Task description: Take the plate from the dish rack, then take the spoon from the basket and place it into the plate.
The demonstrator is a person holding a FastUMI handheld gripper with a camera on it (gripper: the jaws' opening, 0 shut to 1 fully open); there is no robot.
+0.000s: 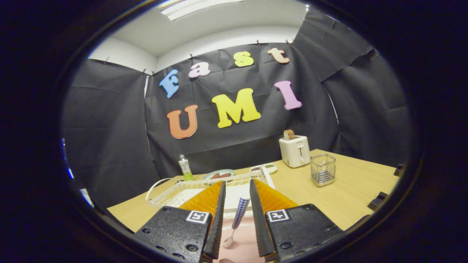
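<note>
Spread fingers (237,193) flank a checked-handled spoon (237,219); it lies on the pink plate (243,237) without touching them. Beyond stands the white basket (175,191) on the table (347,193).

The scene is lit evenly from a ceiling lamp (199,8) above (its panel is overexposed). Straight lines are bent near the edges, and the nearest parts are slightly blurred.

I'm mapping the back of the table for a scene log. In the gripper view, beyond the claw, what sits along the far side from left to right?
Green bottle → plate with food → small tray → white toaster → wire-framed holder. Nearer, the claw is open, with the checked-handled spoon between its fingers over the pink plate.
</note>
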